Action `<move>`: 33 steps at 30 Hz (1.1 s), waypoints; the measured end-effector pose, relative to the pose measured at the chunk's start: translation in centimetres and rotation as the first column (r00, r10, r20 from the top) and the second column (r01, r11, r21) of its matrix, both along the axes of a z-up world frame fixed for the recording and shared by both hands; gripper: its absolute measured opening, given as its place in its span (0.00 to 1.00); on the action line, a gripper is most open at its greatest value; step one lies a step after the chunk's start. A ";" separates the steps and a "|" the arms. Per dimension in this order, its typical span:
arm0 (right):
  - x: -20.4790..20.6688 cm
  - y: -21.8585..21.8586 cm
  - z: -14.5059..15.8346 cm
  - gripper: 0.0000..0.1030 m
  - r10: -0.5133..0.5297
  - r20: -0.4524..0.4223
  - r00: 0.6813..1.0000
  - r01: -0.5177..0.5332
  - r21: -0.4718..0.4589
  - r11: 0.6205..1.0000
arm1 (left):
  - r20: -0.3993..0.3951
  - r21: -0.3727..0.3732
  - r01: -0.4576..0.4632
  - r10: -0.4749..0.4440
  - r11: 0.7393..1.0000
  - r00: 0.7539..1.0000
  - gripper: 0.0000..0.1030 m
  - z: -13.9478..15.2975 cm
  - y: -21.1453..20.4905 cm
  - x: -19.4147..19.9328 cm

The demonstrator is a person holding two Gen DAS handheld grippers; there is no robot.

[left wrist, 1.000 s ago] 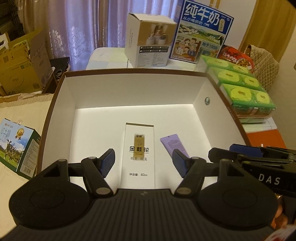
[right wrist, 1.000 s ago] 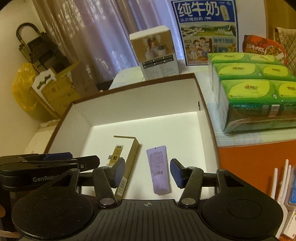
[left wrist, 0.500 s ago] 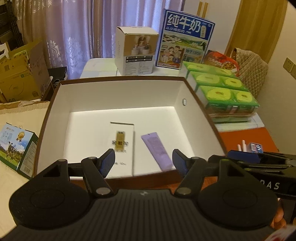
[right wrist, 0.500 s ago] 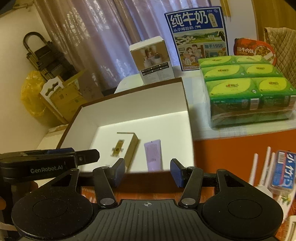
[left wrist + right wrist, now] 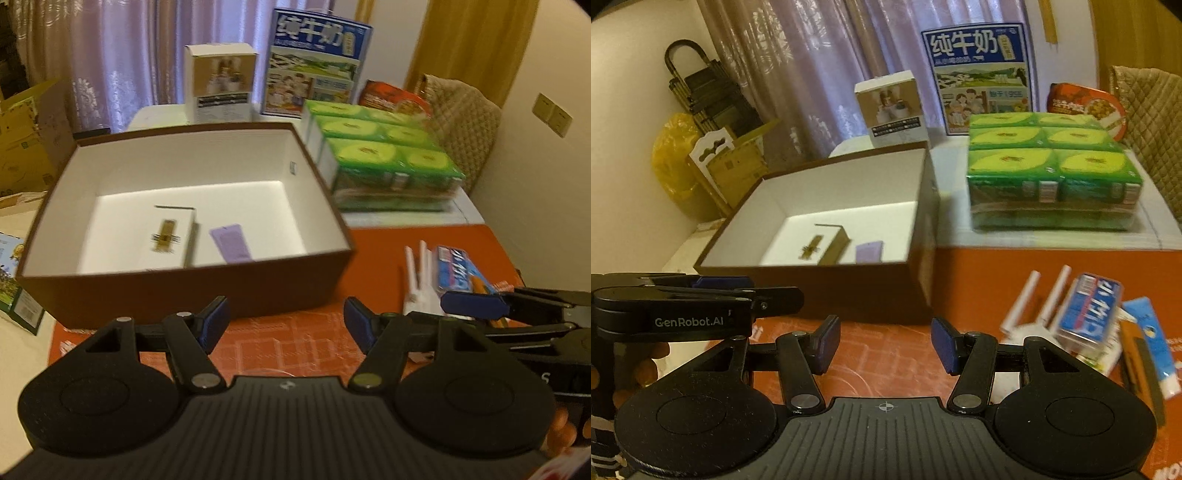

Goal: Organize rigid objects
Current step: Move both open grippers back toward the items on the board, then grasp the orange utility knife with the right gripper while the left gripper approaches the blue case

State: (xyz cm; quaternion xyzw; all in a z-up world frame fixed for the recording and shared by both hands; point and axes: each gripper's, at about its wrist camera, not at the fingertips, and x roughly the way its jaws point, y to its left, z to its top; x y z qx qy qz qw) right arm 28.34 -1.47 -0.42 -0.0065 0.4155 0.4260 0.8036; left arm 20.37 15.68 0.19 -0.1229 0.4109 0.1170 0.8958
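Left gripper and right gripper: jaws parted, empty, over the orange mat. Both have drawn back from the brown box, whose near wall now shows. Inside it: one gold-labelled carton, one purple tube. Right of the box, a pile includes one blue packet

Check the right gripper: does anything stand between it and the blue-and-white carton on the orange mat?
Nothing visible does. The right gripper is open and empty over bare orange mat; the blue-and-white carton lies to its right on a white router, its top exposed. A blue tube lies beyond.
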 end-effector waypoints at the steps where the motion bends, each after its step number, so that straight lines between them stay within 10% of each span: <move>1: 0.0 -0.5 0.0 0.50 -0.001 -0.002 1.000 0.001 -0.002 1.000 | 0.000 -0.002 0.007 -0.007 1.000 1.000 0.63 -0.1 -0.6 0.0; 33: 2.1 -16.7 -2.1 0.50 -0.293 -0.005 0.956 0.291 -0.100 0.951 | -0.051 0.026 0.337 -0.335 0.941 0.941 0.62 -3.1 -14.2 5.8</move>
